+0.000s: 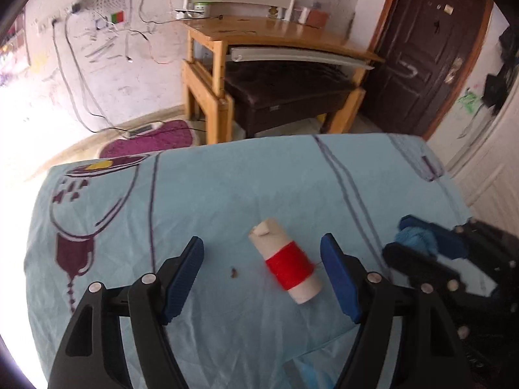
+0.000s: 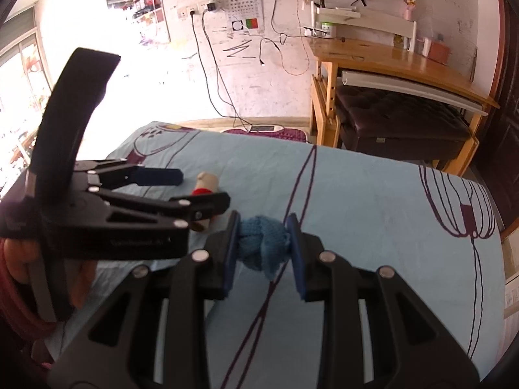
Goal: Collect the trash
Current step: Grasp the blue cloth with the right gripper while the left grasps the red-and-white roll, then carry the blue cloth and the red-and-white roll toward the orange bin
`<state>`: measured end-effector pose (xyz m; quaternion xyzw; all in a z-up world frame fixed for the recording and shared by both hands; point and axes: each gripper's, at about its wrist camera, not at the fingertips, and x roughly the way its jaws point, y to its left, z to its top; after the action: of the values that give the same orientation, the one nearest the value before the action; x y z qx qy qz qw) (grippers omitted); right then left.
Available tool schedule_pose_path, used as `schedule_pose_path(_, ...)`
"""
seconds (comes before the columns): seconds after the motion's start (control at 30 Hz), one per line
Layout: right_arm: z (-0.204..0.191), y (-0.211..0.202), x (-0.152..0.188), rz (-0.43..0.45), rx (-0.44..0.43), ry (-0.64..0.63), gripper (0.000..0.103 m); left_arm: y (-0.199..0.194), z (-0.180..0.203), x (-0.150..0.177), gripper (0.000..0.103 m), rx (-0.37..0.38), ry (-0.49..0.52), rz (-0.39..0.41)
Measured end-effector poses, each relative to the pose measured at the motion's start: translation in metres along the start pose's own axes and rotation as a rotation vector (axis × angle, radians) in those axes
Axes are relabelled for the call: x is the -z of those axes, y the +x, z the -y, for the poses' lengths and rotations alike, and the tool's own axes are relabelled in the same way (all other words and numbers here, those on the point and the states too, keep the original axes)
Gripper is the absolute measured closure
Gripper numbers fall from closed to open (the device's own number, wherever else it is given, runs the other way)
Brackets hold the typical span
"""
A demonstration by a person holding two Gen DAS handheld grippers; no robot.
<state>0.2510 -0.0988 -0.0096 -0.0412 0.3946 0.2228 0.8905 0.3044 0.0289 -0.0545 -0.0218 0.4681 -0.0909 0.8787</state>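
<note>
Left gripper point(image 1: 262, 270) spread wide, blue pads well apart, hovering over the light blue bedsheet point(image 1: 227, 194) and clamping nothing. Between the fingers, nearer the pad at 3 o'clock, a white thread spool point(image 1: 285, 259) wound with red thread, lying on its side, tilted, apart from both pads; a thin red strand trailing toward the 3 o'clock pad, contact impossible to judge. A small dark crumb point(image 1: 234, 272) on the sheet just at 9 o'clock of the spool. Right gripper point(image 2: 263, 248) closed onto a blue knitted wad point(image 2: 261, 246), both pads pressing its sides, the wad just above or on the sheet, hard to tell which. In the left wrist view, that gripper blurred at 3 o'clock, just beside the left one. Open sheet stretching toward 12 o'clock in both views up to the far bed edge point(image 1: 292, 139). Beyond the edge, floor with a purple rug point(image 1: 155, 139) at 11 o'clock, a wooden desk point(image 1: 279, 32) with a dark padded stool point(image 1: 285, 97) beneath at 12 o'clock, a dark door point(image 1: 431, 55) at 1 o'clock.
</note>
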Motion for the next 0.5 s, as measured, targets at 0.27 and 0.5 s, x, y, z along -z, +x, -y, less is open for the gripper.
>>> schedule_pose_path(0.27, 0.002, -0.001, 0.003, -0.001, -0.004, 0.005, 0.075, -0.012, 0.019, 0.008, 0.085, 0.036, 0.064, -0.021)
schedule_pose_path(0.5, 0.009, -0.007, 0.005, 0.014, -0.007, 0.024, 0.073, -0.023, 0.001, 0.010, 0.087, 0.211, -0.010, -0.016)
